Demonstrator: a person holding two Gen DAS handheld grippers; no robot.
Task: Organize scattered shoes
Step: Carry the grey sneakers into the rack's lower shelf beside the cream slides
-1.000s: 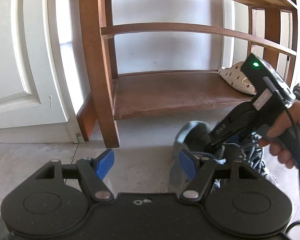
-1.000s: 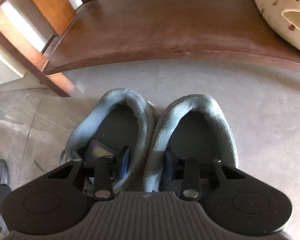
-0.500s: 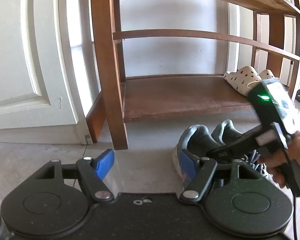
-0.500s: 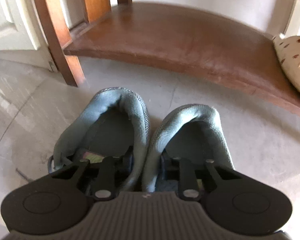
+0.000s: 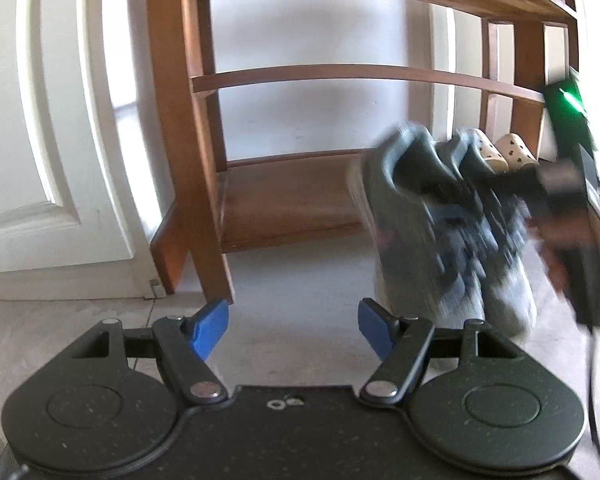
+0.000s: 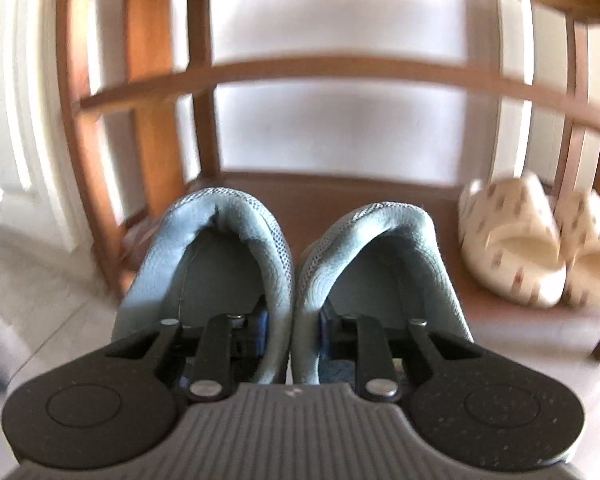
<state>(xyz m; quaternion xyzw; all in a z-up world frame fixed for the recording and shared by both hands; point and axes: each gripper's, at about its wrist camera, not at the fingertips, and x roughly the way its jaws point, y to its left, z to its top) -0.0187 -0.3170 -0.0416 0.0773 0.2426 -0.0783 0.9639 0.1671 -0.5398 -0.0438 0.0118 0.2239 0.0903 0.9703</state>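
The right claw (image 6: 292,332) pinched both grey sneakers (image 6: 292,264) by their touching inner collars, lifted before the rack (image 6: 340,70); that thin hold could slip. The left claw (image 5: 292,326) hung spread, empty.

Right tongs (image 6: 292,330) pinch grey sneakers (image 6: 292,264) before wooden rack (image 6: 332,70).

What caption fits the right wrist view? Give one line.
Right claw pinches two grey sneakers together before a wooden shoe rack.

Grey-blue sneakers (image 6: 292,280), cream slippers (image 6: 540,248) with reddish spots, brown rack (image 5: 292,200).
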